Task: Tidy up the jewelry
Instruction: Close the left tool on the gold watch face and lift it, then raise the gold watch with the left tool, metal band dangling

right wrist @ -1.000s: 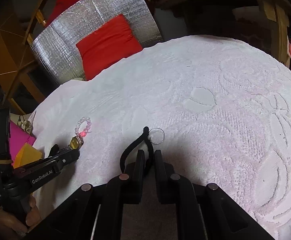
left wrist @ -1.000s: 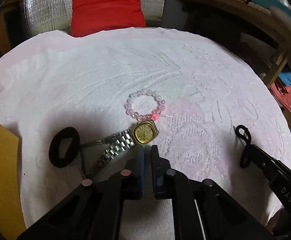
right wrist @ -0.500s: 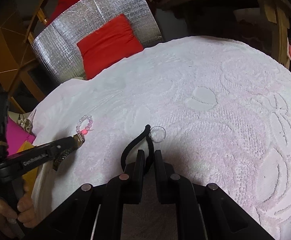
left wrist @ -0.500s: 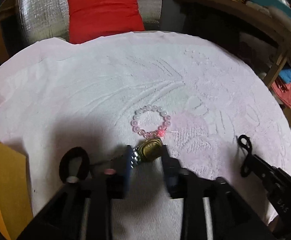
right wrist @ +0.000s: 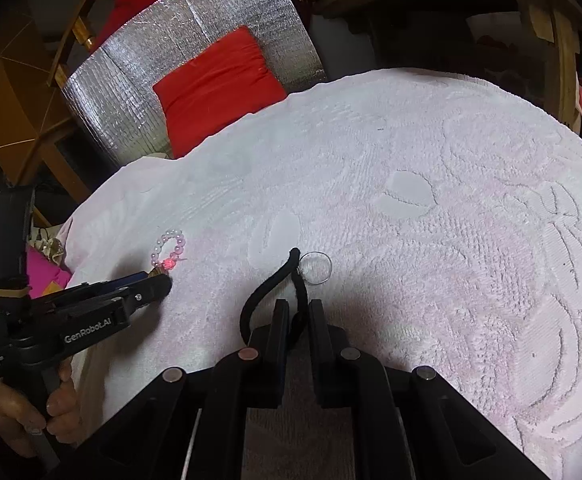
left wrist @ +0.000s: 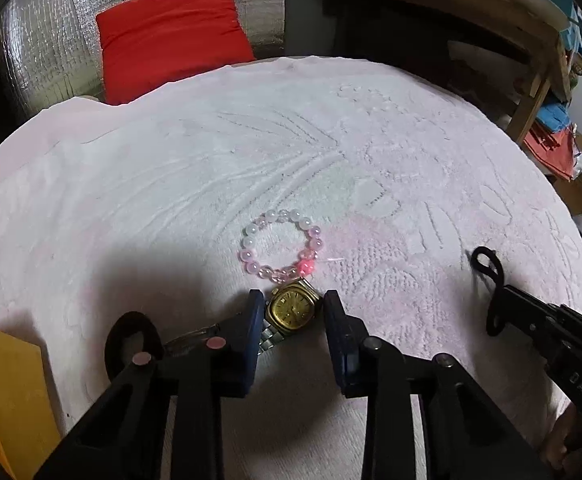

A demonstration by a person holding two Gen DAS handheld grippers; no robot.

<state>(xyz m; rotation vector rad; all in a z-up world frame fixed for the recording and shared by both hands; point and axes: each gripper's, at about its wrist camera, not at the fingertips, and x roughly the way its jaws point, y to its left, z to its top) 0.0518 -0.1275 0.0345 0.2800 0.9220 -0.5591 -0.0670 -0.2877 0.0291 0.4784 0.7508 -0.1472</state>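
Left jaws gape around the gold watch (left wrist: pixel 292 311); right jaws pinch a black cord (right wrist: pixel 269 286).

Left gripper (left wrist: pixel 291 304) is lying low and level, jaws spread wide, fingers (left wrist: pixel 251 320) pointing toward 12 o'clock. Right gripper (right wrist: pixel 296 320) is sitting at its 3 o'clock, jaws nearly together, fingers (right wrist: pixel 318 332) also pointing to 12 o'clock.

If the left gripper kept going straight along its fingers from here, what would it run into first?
The gold watch: its face already sits between the open fingers of the left gripper. Just past it lies the pink bead bracelet, apparently touching the watch; after that only towel, though depth is uncertain.
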